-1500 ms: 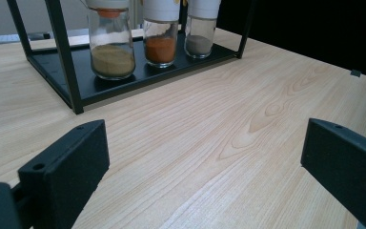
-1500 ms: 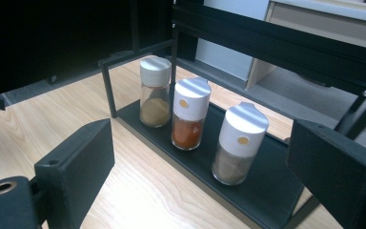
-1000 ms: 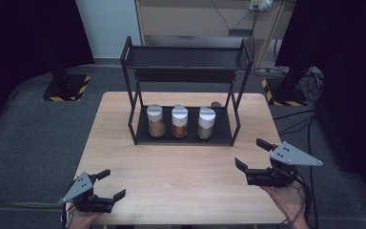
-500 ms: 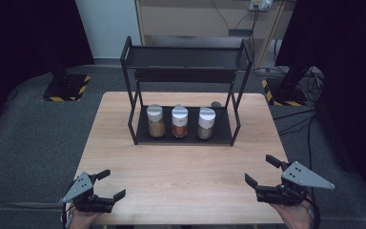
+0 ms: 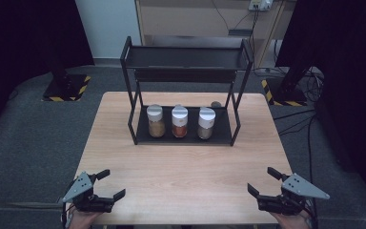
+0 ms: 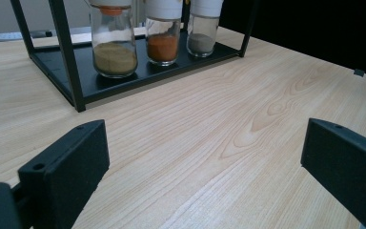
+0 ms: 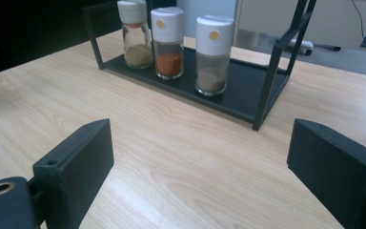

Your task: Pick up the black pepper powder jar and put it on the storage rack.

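A black two-tier rack (image 5: 183, 136) stands at the back middle of the wooden table. On its lower shelf are three white-capped spice jars: one with tan powder (image 5: 155, 121), one with orange powder (image 5: 179, 122), one with grey powder (image 5: 206, 123). My left gripper (image 5: 110, 184) rests open at the table's near left corner, nothing between its jaws. At the near right corner my right gripper (image 5: 264, 181) is open and empty too. Both gripper views look across bare wood toward the rack (image 6: 76, 86) (image 7: 262, 102) and the jars.
A small dark object (image 5: 215, 104) lies on the table behind the rack's right side. The rack's top shelf (image 5: 186, 58) holds nothing. Grey carpet surrounds the table (image 5: 124, 157); black stands with yellow-striped bases (image 5: 66, 88) and cables sit beyond it.
My right gripper has come down and toward the near edge of the table, still open. The left gripper has stayed put.
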